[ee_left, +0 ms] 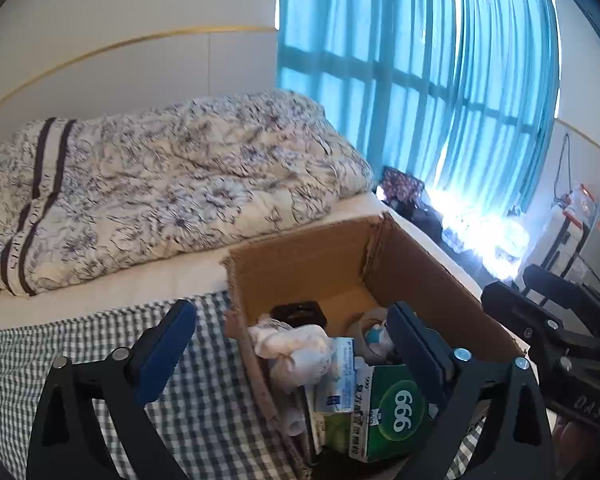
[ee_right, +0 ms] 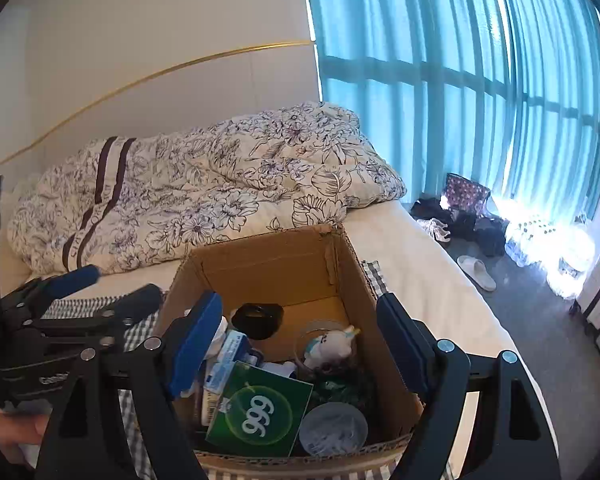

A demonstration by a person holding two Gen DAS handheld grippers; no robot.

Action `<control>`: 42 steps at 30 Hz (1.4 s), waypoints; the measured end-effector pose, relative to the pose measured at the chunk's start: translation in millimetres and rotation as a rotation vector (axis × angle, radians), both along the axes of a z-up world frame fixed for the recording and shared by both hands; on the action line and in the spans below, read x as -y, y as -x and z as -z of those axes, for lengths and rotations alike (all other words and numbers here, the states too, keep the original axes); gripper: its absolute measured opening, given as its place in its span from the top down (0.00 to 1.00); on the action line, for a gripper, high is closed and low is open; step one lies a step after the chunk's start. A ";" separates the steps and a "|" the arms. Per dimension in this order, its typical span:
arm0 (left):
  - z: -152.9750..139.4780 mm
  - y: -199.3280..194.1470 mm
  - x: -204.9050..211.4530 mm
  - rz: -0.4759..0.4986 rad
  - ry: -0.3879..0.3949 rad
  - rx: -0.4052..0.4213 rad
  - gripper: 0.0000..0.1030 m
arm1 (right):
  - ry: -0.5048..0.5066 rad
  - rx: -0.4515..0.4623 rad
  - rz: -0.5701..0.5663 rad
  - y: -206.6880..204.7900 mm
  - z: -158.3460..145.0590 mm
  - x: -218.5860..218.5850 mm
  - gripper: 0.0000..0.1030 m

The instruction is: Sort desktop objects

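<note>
Two grippers, left (ee_left: 292,340) and right (ee_right: 300,334), jaws wide and empty, above the cardboard box (ee_right: 276,264) (green carton (ee_right: 260,410) lying flat).

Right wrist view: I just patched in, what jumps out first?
An open brown cardboard box sits on the bed, crammed with items, a green carton printed 999 nearest the camera. Both grippers hang open above it, the right gripper straddling its contents. Behind, a rumpled floral quilt and bright turquoise curtains.
</note>
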State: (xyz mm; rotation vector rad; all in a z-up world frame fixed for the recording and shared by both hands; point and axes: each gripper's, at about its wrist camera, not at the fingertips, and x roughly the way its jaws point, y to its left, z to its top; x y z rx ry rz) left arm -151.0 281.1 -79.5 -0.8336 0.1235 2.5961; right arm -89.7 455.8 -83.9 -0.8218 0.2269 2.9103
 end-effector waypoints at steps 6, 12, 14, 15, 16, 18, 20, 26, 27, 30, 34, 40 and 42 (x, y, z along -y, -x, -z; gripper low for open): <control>-23.3 -29.5 37.8 -0.060 0.048 -0.083 0.00 | -0.014 -0.026 -0.040 -26.9 -17.2 14.7 0.07; -45.3 -57.0 83.0 -0.128 0.031 -0.126 0.00 | -0.013 -0.095 -0.070 -45.4 -40.8 45.2 0.00; -51.1 -64.2 98.1 -0.168 0.038 -0.146 0.00 | -0.019 -0.107 -0.093 -46.9 -47.2 60.6 0.00; -53.5 -66.6 105.7 -0.183 0.037 -0.151 0.00 | -0.024 -0.109 -0.107 -47.5 -49.5 67.3 0.00; -55.7 -69.1 115.4 -0.198 0.032 -0.151 0.00 | -0.029 -0.110 -0.120 -46.9 -51.9 75.7 0.00; -59.1 -72.6 133.0 -0.225 0.022 -0.148 0.00 | -0.035 -0.115 -0.145 -45.6 -54.6 93.0 0.00; -60.6 -74.5 151.5 -0.256 0.019 -0.143 0.00 | -0.036 -0.119 -0.171 -44.1 -55.6 109.8 0.00; -61.1 -80.5 208.8 -0.368 0.036 -0.143 0.00 | -0.052 -0.125 -0.240 -37.9 -56.6 160.1 0.00; -61.4 -82.0 217.2 -0.380 0.035 -0.146 0.00 | -0.050 -0.125 -0.247 -37.3 -56.3 165.6 0.00; -63.6 -85.6 241.7 -0.420 0.040 -0.151 0.00 | -0.044 -0.125 -0.274 -35.1 -54.8 185.7 0.00; -65.8 -90.7 265.1 -0.456 0.017 -0.148 0.00 | -0.068 -0.108 -0.300 -32.9 -52.9 205.5 0.00; -66.7 -96.4 278.3 -0.463 -0.024 -0.149 0.00 | -0.083 -0.101 -0.309 -35.3 -52.1 218.9 0.00; -66.2 -95.4 280.5 -0.461 -0.028 -0.150 0.00 | -0.081 -0.098 -0.306 -36.5 -51.8 220.5 0.00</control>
